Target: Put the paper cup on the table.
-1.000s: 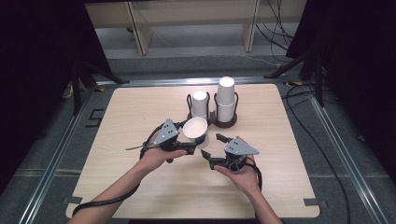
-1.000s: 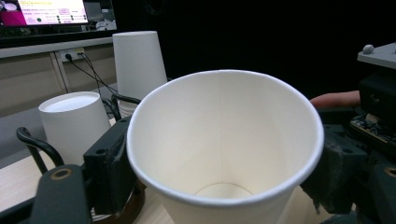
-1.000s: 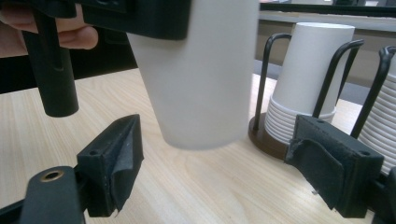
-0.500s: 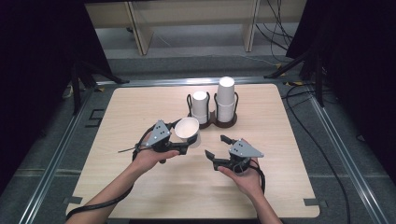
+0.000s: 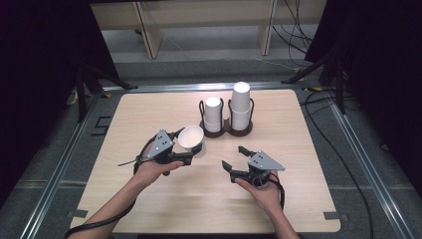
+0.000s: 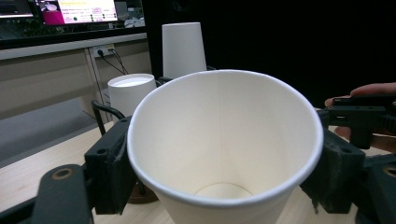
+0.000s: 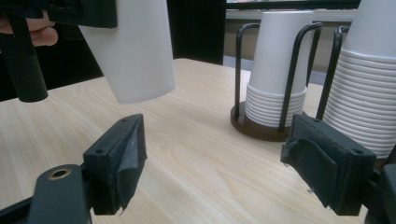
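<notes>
High view: left of centre, the left tongs [image 5: 191, 149] clamp a paper cup [image 5: 191, 137] by its sides, mouth up, clear of the counter [image 5: 298, 199], probably to keep it from collapsing. Right tongs [image 5: 234, 160] gape empty, lower centre. Behind, centre frame, a wire rack [image 5: 227, 127] holds two inverted stacks.
</notes>
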`<state>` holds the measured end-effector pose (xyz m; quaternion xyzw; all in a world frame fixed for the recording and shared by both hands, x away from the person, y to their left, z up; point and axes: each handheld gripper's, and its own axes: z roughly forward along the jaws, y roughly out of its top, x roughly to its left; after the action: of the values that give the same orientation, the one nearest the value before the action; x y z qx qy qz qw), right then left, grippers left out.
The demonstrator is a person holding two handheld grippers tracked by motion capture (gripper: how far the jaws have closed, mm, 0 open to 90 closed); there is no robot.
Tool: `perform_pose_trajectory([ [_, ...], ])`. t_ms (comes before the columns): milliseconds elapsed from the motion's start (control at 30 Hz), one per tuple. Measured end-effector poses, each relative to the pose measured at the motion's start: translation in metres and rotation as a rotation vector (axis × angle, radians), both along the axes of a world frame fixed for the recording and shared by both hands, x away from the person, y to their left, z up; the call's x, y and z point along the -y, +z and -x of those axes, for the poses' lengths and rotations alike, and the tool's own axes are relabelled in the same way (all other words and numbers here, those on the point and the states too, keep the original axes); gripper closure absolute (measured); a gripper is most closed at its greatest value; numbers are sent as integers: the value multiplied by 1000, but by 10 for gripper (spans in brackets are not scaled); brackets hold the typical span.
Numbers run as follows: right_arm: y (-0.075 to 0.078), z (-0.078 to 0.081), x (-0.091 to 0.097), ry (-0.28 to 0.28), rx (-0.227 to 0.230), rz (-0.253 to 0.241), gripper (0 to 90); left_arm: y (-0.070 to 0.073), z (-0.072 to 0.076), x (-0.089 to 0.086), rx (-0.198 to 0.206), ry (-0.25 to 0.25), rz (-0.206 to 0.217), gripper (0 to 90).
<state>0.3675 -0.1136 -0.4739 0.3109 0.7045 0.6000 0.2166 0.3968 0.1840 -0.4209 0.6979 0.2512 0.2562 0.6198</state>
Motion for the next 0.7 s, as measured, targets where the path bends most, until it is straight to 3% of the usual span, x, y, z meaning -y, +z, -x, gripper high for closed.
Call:
perform_pose_trajectory([
  [33, 0, 1, 1, -11, -11, 15, 207, 0, 1, -2, -10, 4, -15, 221],
  [100, -2, 1, 1, 1, -19, -15, 212, -1, 2, -4, -7, 12, -20, 222],
  [200, -1, 0, 3, -16, -8, 3, 215, -3, 2, -7, -4, 20, -20, 223],
  [233, -2, 1, 2, -9, -24, -10, 217, -4, 3, -7, -6, 26, -17, 223],
  [267, -2, -1, 4, -14, -2, 4, 217, -5, 3, -8, -4, 30, -19, 223],
  [500, -4, 2, 4, -42, -28, -17, 218, -10, 5, -14, -7, 56, -29, 224],
  [700, -4, 1, 6, -37, -14, -14, 222, -14, 6, -20, 10, 74, -24, 225],
])
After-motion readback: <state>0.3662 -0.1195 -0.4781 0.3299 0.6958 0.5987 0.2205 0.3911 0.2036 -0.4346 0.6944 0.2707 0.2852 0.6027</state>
